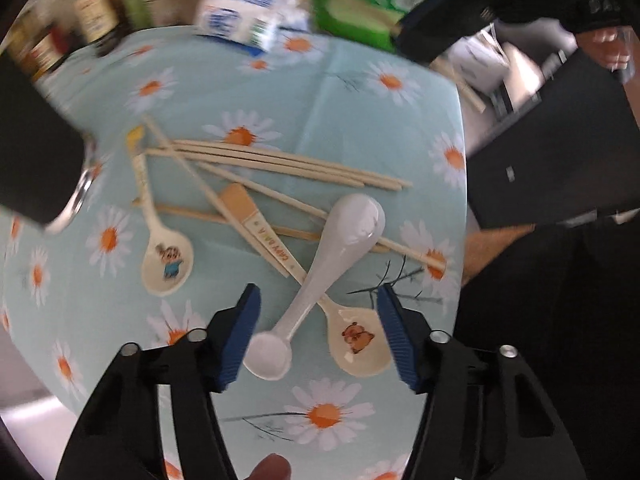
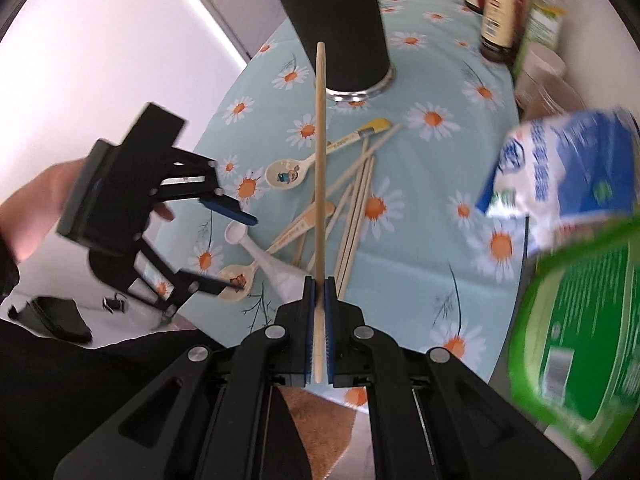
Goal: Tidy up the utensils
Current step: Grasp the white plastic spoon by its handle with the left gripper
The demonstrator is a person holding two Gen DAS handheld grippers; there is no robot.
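Observation:
Spoons and wooden chopsticks (image 1: pixel 280 160) lie in a loose pile on the daisy-print tablecloth (image 1: pixel 320 92). My left gripper (image 1: pixel 318 294) points down over the pile, open. Between its blue pads lie the white spoon's (image 1: pixel 352 220) handle end and a bear-print spoon's (image 1: pixel 360 344) bowl, neither touched. A second cartoon spoon (image 1: pixel 168 260) lies to the left. My right gripper (image 2: pixel 319 280) is shut on one chopstick (image 2: pixel 320 140), held above the table and pointing at the black holder cup (image 2: pixel 340 28). The left gripper (image 2: pixel 246 254) also shows in the right wrist view, in a person's hand (image 2: pixel 36 200).
Dark bottles (image 2: pixel 500 20) stand at the far right of the table. A blue and white carton (image 2: pixel 560 172) and a green package (image 2: pixel 580 320) crowd the right side. The table's near edge (image 1: pixel 460 240) borders a dark area on the right.

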